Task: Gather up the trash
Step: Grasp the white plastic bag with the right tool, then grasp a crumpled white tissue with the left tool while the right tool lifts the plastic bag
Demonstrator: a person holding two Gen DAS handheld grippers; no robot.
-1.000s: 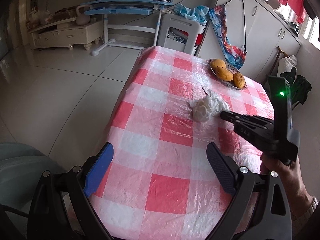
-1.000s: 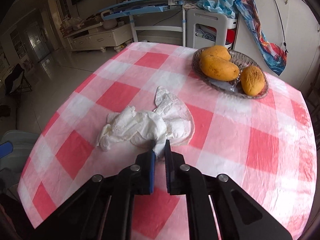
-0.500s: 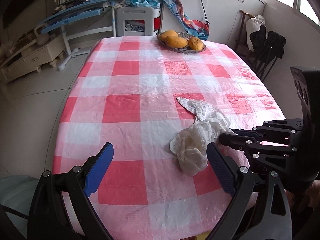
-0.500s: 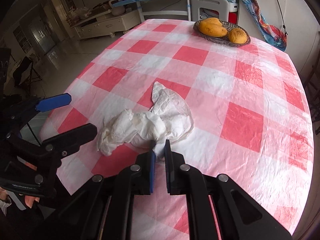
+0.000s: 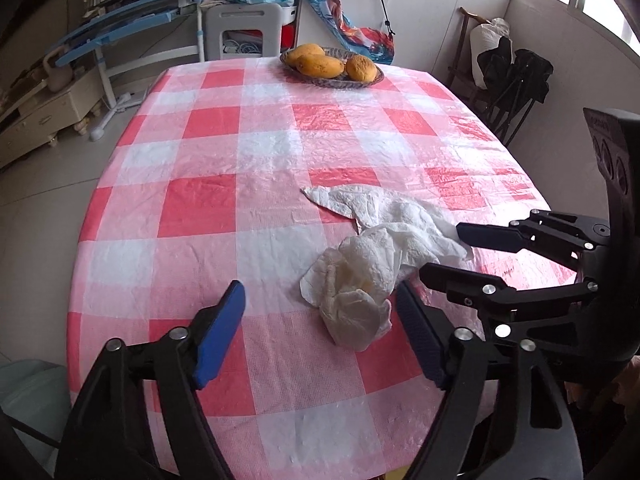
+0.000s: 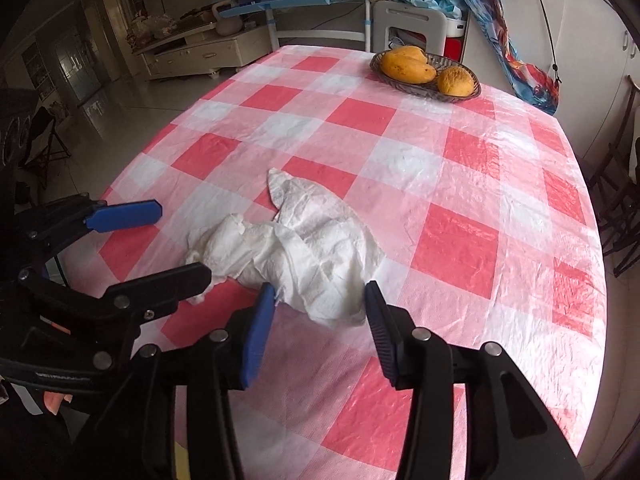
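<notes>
A crumpled white paper napkin [image 5: 372,264] lies near the front of a table with a red-and-white checked cloth [image 5: 224,208]; it also shows in the right wrist view [image 6: 304,248]. My left gripper [image 5: 320,320] is open, with the napkin's near end between its fingers. My right gripper [image 6: 320,300] is open just short of the napkin's near edge, and it shows from the side in the left wrist view [image 5: 444,252]. The left gripper shows at the left of the right wrist view [image 6: 176,240].
A dark bowl [image 5: 332,80] with orange-yellow fruit [image 5: 320,65] stands at the table's far end; it also shows in the right wrist view [image 6: 428,76]. A white stool [image 5: 244,28], a blue desk frame, cabinets and dark chairs [image 5: 516,92] stand around the table.
My right gripper held the napkin shut, dragged it toward the table's near edge, then opened and let it go. My left gripper has come in around the napkin's other end.
</notes>
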